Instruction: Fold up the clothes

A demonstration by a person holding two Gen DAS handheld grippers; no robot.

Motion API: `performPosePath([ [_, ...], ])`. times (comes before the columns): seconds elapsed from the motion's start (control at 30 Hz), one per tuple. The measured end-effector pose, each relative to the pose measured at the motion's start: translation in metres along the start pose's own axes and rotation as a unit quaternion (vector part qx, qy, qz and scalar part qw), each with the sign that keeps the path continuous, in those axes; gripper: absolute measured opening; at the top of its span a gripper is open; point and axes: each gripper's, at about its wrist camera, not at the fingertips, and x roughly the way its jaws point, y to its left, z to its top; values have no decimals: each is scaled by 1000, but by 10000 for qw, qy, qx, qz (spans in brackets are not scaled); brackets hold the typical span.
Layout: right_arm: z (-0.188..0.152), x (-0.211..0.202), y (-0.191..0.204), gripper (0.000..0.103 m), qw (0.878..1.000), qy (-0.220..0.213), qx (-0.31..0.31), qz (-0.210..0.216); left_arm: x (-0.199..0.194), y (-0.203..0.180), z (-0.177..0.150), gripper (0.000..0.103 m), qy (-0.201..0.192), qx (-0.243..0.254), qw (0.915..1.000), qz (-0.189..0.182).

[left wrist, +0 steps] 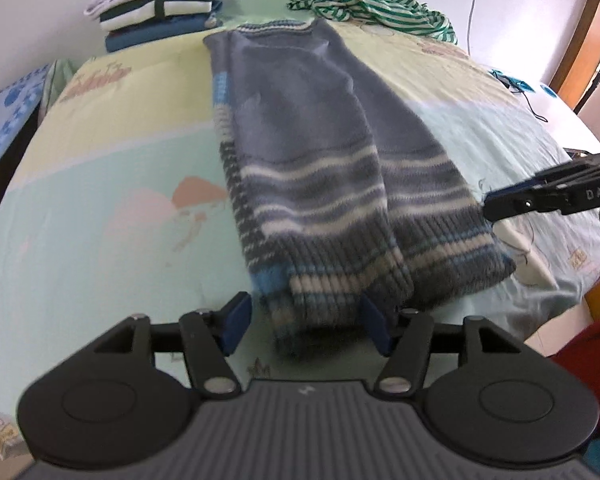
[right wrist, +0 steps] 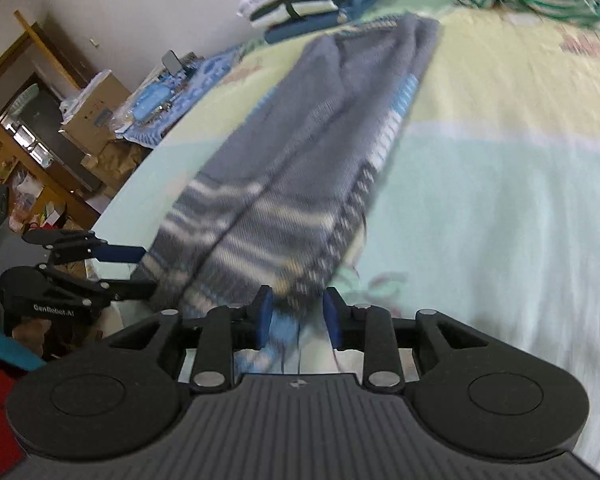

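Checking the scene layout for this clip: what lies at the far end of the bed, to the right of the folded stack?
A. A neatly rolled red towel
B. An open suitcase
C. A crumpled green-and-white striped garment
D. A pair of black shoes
C: the crumpled green-and-white striped garment lies unfolded near the wall, right of the folded stack.

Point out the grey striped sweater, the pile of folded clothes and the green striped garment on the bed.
grey striped sweater (left wrist: 300, 128): left wrist view, on its plain grey middle.
pile of folded clothes (left wrist: 160, 4): left wrist view, on the stack's front edge.
green striped garment (left wrist: 364, 4): left wrist view, on its crumpled middle.
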Motion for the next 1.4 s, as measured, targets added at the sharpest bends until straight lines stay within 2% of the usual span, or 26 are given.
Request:
performPosePath([
  [0.13, -8, -1, -6, 31, 9992, -16, 381, 76, 5, 6, 3, 70, -26, -125, 9999, -53],
  [0.3, -7, 3, -3, 33, 9980, 23, 605, 154, 18, 21, 12, 74, 54, -501, 9978, -420],
  [0.47, -8, 8, 6, 34, 9979, 168, 557, 297, 20, 21, 14, 75, 50, -437, 9973, -589],
  [0.53, -9, 10, 12, 34, 9981, 226, 483, 297, 21, 26, 15, 79, 107, -437, 9957, -808],
  [0.6, -8, 10, 15, 34, 9982, 324, 407, 288, 24, 26, 14, 100, 270, -248, 9924, -1172],
  [0.7, -10, 9, 20, 34, 9973, 563, 341, 319, 22, 18, 9, 100, 341, 203, 9918, -1211],
  [0.77, -11, 9, 22, 32, 9968, 649, 388, 277, 22, 18, 6, 99, 297, 299, 9916, -1222],
  [0.83, -12, 9, 23, 31, 9963, 674, 484, 243, 22, 25, 8, 99, 281, 139, 9902, -1361],
  [0.93, -11, 13, 20, 29, 9946, 579, 812, 299, 25, 44, 14, 98, 307, -458, 9833, -1736],
  [1.03, -11, 15, 20, 29, 9939, 570, 893, 320, 27, 59, 17, 84, 271, -921, 9774, -1886],
  [1.07, -10, 15, 22, 29, 9941, 585, 861, 287, 26, 61, 18, 74, 245, -970, 9780, -1831],
  [1.1, -11, 14, 22, 28, 9942, 593, 857, 260, 25, 61, 18, 68, 240, -968, 9789, -1785],
  [1.2, -11, 12, 23, 23, 9938, 622, 910, 172, 25, 60, 18, 59, 292, -947, 9797, -1743],
  [1.33, -10, 11, 22, 21, 9933, 652, 950, 126, 28, 66, 18, 44, 388, -1224, 9753, -1796],
  [1.4, -10, 11, 23, 21, 9938, 679, 873, 108, 31, 74, 17, 31, 419, -1495, 9715, -1792],
])
